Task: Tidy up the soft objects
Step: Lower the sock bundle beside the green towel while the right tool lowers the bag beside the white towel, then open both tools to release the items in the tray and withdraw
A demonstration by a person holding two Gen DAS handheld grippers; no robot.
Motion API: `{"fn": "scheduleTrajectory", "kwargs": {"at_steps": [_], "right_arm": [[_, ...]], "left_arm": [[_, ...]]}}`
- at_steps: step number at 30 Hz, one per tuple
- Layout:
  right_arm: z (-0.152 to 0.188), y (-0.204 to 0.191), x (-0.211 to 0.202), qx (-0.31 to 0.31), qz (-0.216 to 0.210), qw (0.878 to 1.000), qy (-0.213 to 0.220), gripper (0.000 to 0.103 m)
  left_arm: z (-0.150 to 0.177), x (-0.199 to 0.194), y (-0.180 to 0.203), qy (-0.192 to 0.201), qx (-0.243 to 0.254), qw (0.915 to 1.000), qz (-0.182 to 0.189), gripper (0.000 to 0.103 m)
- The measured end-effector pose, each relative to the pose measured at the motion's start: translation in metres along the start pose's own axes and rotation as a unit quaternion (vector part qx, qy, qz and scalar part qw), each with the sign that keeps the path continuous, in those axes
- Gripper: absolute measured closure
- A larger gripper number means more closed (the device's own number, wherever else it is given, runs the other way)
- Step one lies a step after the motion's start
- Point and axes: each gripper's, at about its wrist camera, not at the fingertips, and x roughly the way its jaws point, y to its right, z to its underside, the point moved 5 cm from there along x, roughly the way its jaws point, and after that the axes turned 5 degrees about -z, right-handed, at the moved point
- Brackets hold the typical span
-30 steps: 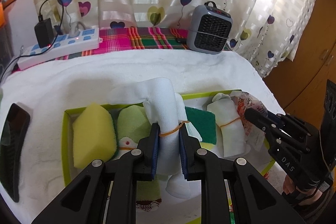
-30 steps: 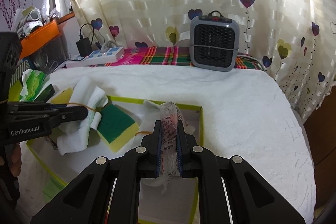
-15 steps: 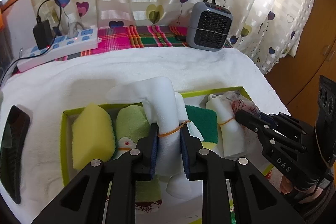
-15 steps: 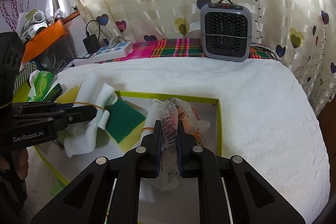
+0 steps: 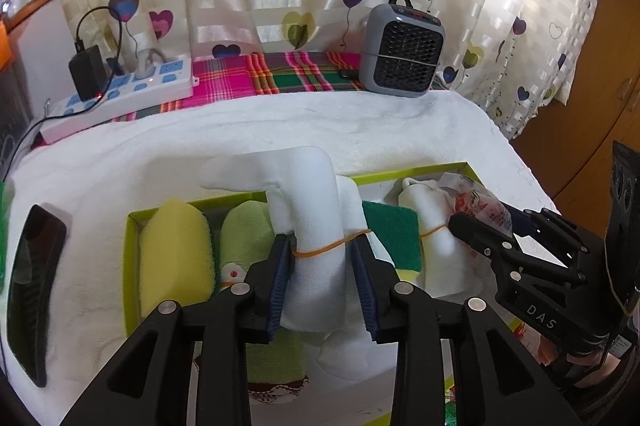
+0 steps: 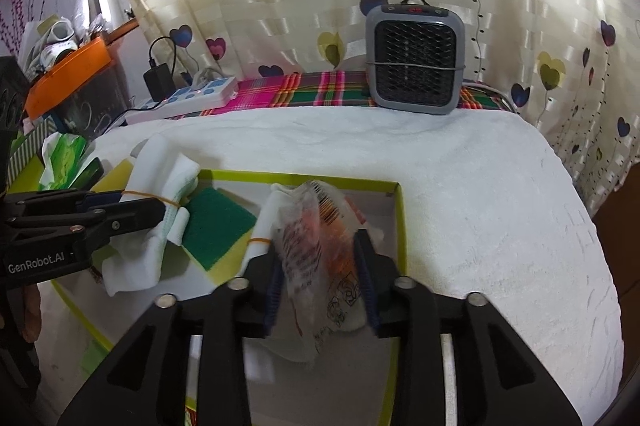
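Note:
A green-rimmed tray (image 5: 400,176) on the white towel holds a yellow sponge (image 5: 174,258), a light green cloth roll (image 5: 244,238), a green scouring sponge (image 5: 394,230) and a banded white roll (image 5: 428,226). My left gripper (image 5: 321,242) straddles a taller white cloth roll (image 5: 312,194) bound with a rubber band; its jaws are opening and the pads stand just off the cloth. At the tray's right end my right gripper (image 6: 318,254) is opening around a printed plastic packet (image 6: 316,238), which hangs loose and blurred between the pads. The same tray (image 6: 300,178) shows in the right wrist view.
A grey heater (image 5: 406,54) and a power strip (image 5: 120,98) sit on the plaid cloth at the back. A dark phone (image 5: 32,286) lies left of the tray. A green tissue pack (image 6: 64,154) and an orange box (image 6: 68,78) are at the far left.
Both grippers' jaws have spread apart: the left off the banded white roll, the right off the plastic packet, which now sags loose. Neither hand has shifted much.

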Motion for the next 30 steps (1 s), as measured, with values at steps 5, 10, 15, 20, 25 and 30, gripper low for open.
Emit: {"fn": "scheduleTrajectory", "kwargs": {"at_steps": [5,10,15,20,25,30], "right_arm": [[0.001,-0.001,-0.001,0.004,-0.003,1.000,0.000,0.053],[0.001,-0.003,-0.003,0.003,-0.002,1.000,0.004,0.044],[0.001,-0.002,-0.006,0.006,-0.004,1.000,0.007,0.040],[0.001,-0.002,-0.009,0.009,-0.003,1.000,0.010,0.039],[0.001,-0.002,-0.015,0.014,-0.005,1.000,0.017,0.038],[0.004,-0.005,-0.022,0.017,-0.007,1.000,0.022,0.038]], "left_arm": [[0.001,-0.003,0.001,0.002,0.002,1.0000,-0.007,0.065],[0.001,-0.006,0.001,0.004,-0.002,1.0000,-0.004,0.043],[0.001,-0.007,0.000,0.003,0.000,1.0000,-0.008,0.042],[0.003,-0.009,-0.001,0.004,-0.003,0.9999,-0.009,0.042],[0.006,-0.014,-0.001,0.006,-0.004,0.9999,-0.011,0.042],[0.010,-0.023,0.000,0.014,-0.005,0.9998,-0.015,0.042]]}}
